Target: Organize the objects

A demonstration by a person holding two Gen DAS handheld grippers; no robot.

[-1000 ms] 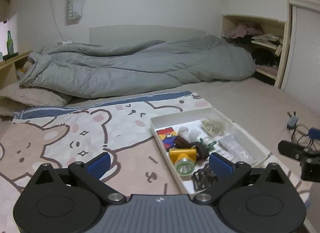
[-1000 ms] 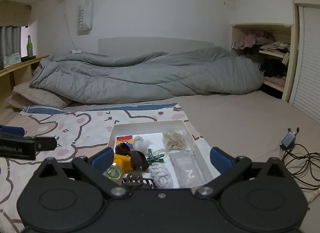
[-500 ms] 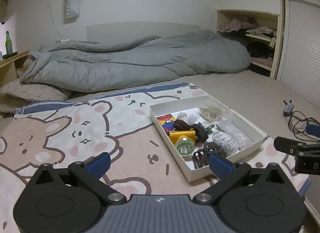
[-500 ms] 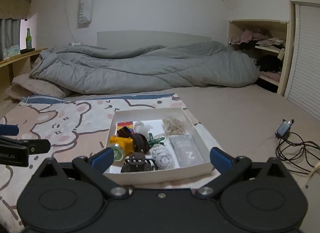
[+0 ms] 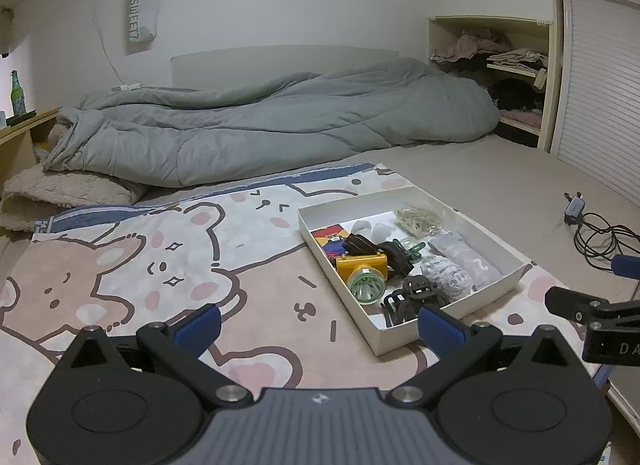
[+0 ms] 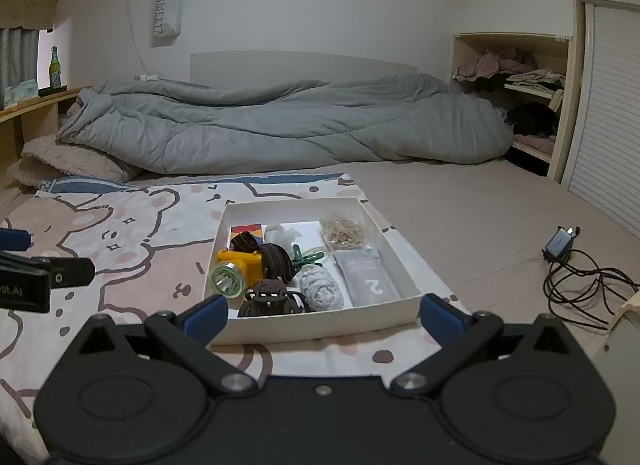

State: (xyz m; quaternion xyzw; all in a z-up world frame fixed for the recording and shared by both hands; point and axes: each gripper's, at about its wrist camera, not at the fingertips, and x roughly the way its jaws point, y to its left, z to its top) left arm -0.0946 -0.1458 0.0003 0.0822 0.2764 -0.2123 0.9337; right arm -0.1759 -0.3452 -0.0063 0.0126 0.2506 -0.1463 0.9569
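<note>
A shallow white box (image 6: pixel 320 327) lies on a bear-print blanket (image 5: pixel 132 265). It holds a yellow headlamp (image 6: pixel 236 267) with a dark strap, a black hair claw (image 6: pixel 272 299), a grey knitted roll (image 6: pixel 320 291), a grey pouch marked 2 (image 6: pixel 366 279), rubber bands (image 6: pixel 344 231), a green clip (image 6: pixel 306 257) and a coloured card (image 6: pixel 245 231). The box also shows in the left wrist view (image 5: pixel 404 335). My right gripper (image 6: pixel 322 315) is open and empty just before the box's near wall. My left gripper (image 5: pixel 318 327) is open and empty over the blanket, left of the box.
A rumpled grey duvet (image 6: pixel 280 125) lies across the back. A charger with a tangled black cable (image 6: pixel 576 273) sits on the bare mattress at right. Shelves with clothes (image 6: pixel 520 81) stand at back right. A green bottle (image 6: pixel 54 65) stands on a left ledge.
Both grippers have pulled back and up from the box, so the whole box now shows ahead of them. Both stay open and empty.
</note>
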